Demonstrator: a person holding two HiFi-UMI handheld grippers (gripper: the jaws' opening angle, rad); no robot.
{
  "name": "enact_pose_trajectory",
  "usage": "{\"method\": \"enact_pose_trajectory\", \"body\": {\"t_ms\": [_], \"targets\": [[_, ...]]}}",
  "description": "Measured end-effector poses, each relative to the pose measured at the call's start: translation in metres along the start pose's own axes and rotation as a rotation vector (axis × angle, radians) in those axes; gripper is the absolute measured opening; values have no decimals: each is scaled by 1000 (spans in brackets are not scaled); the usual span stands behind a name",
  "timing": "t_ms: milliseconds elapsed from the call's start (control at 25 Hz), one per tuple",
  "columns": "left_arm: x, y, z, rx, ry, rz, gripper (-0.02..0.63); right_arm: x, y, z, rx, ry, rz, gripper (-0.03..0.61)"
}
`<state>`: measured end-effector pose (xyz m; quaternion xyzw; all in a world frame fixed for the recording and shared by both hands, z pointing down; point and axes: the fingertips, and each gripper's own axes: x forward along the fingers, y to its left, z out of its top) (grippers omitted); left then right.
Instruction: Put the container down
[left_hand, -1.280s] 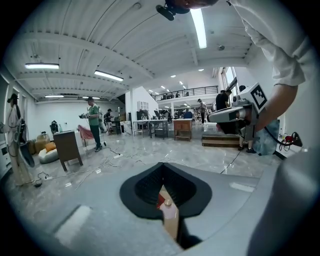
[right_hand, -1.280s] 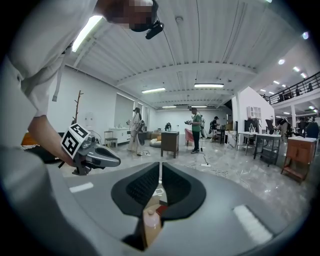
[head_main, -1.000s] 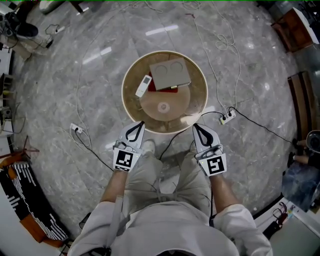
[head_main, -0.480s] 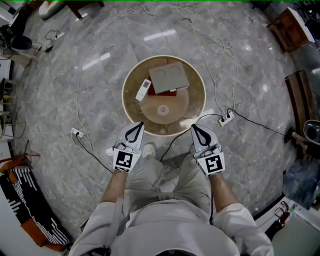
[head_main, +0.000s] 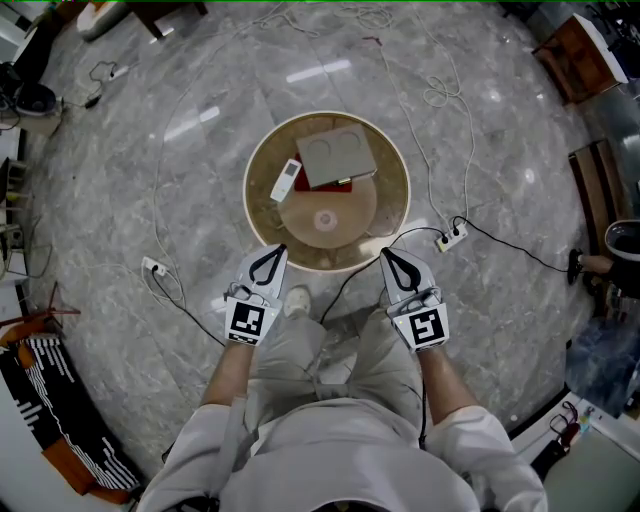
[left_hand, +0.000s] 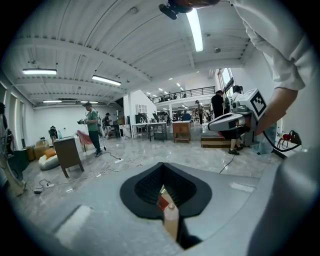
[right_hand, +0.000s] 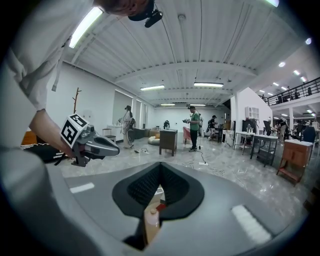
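Observation:
A flat grey container with two round dents in its lid lies on the round wooden table, over something red. A white remote lies to its left. My left gripper and right gripper hover side by side at the table's near edge, both shut and empty, well short of the container. In the left gripper view the jaws are pressed together, and the right gripper shows beside them. In the right gripper view the jaws are likewise together, with the left gripper at the left.
The table stands on a grey marble floor strewn with cables and two power strips. Wooden furniture stands at the far right. People and desks stand far off in the hall.
The head view has shifted slightly. Both grippers and the things on the table stay where they were.

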<state>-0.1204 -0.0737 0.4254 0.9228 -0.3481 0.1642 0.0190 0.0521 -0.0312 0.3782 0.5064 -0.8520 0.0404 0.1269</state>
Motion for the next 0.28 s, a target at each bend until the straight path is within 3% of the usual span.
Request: {"method": "enact_pose_trajectory", "body": {"t_ms": [280], "targets": [[0,2,2,2,-1,4,3,2,-2,6,-4,-11,1,3]]}}
